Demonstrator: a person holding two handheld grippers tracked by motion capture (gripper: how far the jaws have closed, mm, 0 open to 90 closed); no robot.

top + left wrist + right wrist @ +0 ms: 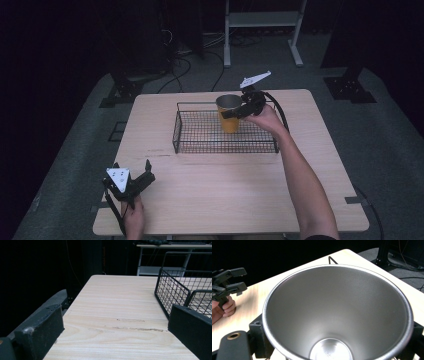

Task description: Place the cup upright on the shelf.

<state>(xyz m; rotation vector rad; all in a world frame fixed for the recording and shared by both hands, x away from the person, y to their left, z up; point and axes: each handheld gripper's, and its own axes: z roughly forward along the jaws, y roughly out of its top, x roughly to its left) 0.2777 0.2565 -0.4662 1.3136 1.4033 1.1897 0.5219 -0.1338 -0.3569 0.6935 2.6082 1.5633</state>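
Dark room surrounds a pale wooden bench (225,180). At its twelve o'clock side sits a black wire basket (200,131). Over the basket's right part, the right gripper (239,111) clamps an upright yellow cup (229,119) with a steel inside. At seven o'clock, the left gripper (142,176) rests, jaws wide apart, holding nothing.

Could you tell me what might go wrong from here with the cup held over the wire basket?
The right gripper grips the orange cup near its rim, so the tapered wall might slip from the jaws. The cup hangs close to the wire basket's far rail and could catch it when lowered or lifted.
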